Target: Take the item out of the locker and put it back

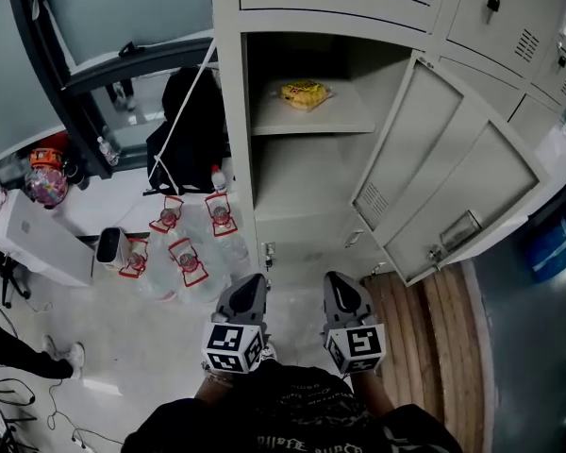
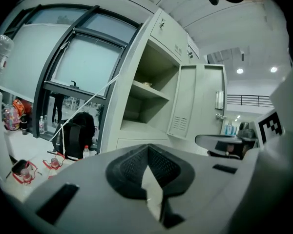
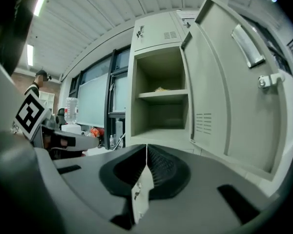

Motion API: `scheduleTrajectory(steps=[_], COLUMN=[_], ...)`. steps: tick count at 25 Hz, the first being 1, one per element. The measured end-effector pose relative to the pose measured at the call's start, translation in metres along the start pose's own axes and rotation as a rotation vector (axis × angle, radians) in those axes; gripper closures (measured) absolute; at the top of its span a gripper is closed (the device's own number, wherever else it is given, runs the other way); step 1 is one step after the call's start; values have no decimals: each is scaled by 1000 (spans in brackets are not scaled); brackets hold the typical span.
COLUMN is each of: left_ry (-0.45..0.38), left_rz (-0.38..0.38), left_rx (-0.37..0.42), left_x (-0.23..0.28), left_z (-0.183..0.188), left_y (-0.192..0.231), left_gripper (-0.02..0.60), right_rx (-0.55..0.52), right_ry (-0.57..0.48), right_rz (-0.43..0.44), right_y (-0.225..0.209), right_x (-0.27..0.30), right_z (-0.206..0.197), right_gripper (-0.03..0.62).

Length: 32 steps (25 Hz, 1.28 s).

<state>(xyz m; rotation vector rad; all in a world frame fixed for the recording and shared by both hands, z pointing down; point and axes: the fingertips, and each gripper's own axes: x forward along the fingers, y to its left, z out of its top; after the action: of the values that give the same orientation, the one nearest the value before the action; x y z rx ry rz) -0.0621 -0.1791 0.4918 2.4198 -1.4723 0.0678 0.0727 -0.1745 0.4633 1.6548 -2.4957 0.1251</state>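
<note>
Matt painted metal locker point(image 1: 396, 187); wood-plank floor point(image 1: 434, 338).

My left gripper point(image 1: 250, 291) and right gripper point(image 1: 342, 291) are grey, each bearing black-and-white square markers. At twelve o'clock the locker point(image 1: 228, 111) is pale cream-grey and the packet point(image 1: 305, 93) inside is yellow. At ten o'clock, clear bottles point(image 1: 221, 213) carry red tags.

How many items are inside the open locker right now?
1. A yellow packet lies on the upper shelf of the locker. Nothing shows on the level below, though the dark back corners could hide something small.
</note>
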Motion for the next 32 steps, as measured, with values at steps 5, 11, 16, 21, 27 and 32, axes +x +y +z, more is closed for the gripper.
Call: scheduleTrajectory(steps=[5, 11, 16, 21, 27, 32], left_ry=[6, -9, -14, -13, -15, -5], left_rz=[-3, 14, 32, 52, 80, 104], left_rx=[6, 13, 39, 31, 9, -2], left_x=[13, 25, 31, 30, 28, 24], left_z=[10, 28, 42, 49, 51, 44], left_y=[26, 37, 34, 35, 39, 42], left_gripper=[578, 577, 578, 577, 577, 578], right_rx=[36, 36, -6, -66, -102, -141], right_ry=[-39, -83, -86, -128, -176, -167], right_rz=[-23, -11, -6, -5, -27, -37], right_y=[-10, -20, -26, -30, -39, -43], right_x=[27, 54, 76, 96, 122, 148], right_z=[35, 87, 125, 170, 214, 235], right_gripper=[588, 464, 428, 416, 416, 416])
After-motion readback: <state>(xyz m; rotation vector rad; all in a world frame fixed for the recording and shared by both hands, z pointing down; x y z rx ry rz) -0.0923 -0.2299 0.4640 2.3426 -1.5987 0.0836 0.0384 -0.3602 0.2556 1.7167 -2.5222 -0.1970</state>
